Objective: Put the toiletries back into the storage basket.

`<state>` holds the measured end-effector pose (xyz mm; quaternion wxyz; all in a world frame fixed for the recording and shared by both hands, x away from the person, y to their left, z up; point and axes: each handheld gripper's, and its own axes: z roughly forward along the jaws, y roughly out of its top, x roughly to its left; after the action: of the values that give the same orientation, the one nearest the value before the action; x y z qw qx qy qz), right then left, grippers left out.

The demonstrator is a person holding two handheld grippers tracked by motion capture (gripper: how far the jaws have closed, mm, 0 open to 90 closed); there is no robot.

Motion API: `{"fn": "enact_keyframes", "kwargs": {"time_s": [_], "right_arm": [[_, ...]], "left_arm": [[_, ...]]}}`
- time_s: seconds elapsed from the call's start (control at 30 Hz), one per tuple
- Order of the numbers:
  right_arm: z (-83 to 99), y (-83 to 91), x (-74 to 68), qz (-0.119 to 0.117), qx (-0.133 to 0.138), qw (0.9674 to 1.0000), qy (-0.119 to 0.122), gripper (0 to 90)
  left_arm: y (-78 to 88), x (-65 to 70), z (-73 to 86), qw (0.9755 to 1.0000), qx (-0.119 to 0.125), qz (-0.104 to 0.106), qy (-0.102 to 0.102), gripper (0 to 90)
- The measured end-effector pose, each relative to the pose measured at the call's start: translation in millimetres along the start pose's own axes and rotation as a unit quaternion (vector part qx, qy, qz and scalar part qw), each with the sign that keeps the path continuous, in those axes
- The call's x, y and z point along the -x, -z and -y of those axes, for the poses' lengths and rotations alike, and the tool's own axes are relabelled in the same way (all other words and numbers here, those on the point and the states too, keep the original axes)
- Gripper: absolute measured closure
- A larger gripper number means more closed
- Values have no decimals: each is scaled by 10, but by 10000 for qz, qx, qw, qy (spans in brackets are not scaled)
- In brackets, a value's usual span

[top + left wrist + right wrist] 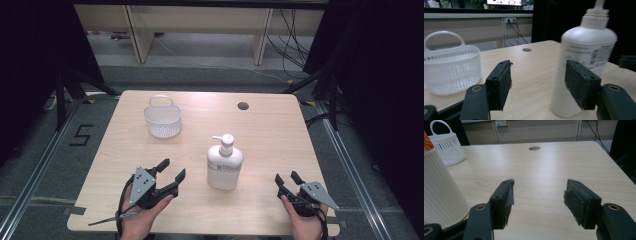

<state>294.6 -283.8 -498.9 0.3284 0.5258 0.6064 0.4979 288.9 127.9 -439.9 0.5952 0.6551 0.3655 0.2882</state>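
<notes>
Near the middle of the wooden table (270,130) stands the white pump bottle (224,164), upright, and I place everything else from it. My left gripper (171,171) sits beside it on the near left, jaws spread wide with nothing between them; in the left gripper view the bottle (586,57) rises just behind the right-hand pad (580,83), close but, as far as I can tell, not touching. My right gripper (287,180) rests to the bottle's near right, somewhat farther off, jaws also apart and empty — bare tabletop lies between its pads (505,202).

Beyond the bottle, toward the far left, sits the white plastic basket (162,120), well apart from both grippers. It looks empty; its walls are perforated in a fine grid and a thin hoop handle arches over the rim.

The bottle is smooth, flat-sided and rounded at the shoulders, with a printed label and a pump head whose spout points left. A small round hole (243,105) is cut in the tabletop past the bottle. The pale wood grain runs crosswise — the gripper pads are black and rough-faced.
</notes>
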Motion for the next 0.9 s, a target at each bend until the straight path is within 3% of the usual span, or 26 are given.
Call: {"fn": "enact_keyframes", "kwargs": {"time_s": [0.2, 0.27, 0.3, 0.4, 0.43, 0.5, 0.53, 0.57, 0.63, 0.9], "right_arm": [[12, -5, 5, 148, 64, 9998, 138, 402], [15, 5, -4, 77, 13, 10000, -3, 402], [17, 0, 17, 145, 80, 9998, 127, 401], [17, 13, 18, 153, -21, 9999, 0, 401], [18, 5, 32, 123, -9, 9999, 53, 401], [20, 10, 44, 207, -22, 9997, 112, 401], [24, -3, 53, 138, 30, 9998, 108, 400], [26, -7, 40, 51, 12, 10000, -51, 400], [28, -9, 45, 74, -4, 10000, 13, 398], [-3, 31, 8, 147, -79, 9999, -2, 394]], "left_arm": [[-91, 224, -116, 9997, 85, 206, -122, 382], [-127, 284, -159, 9995, 74, 247, -159, 384], [-149, 308, -178, 9994, 83, 266, -187, 385], [-215, 373, -232, 9993, 89, 292, -221, 388], [-256, 378, -262, 9986, 150, 340, -378, 389], [-298, 414, -289, 9985, 153, 354, -401, 391], [-321, 439, -303, 9984, 149, 358, -411, 393], [-338, 455, -314, 9983, 148, 372, -433, 395], [-385, 509, -348, 9977, 136, 439, -501, 406], [-519, 653, -450, 9971, 214, 532, -506, 417]]}}
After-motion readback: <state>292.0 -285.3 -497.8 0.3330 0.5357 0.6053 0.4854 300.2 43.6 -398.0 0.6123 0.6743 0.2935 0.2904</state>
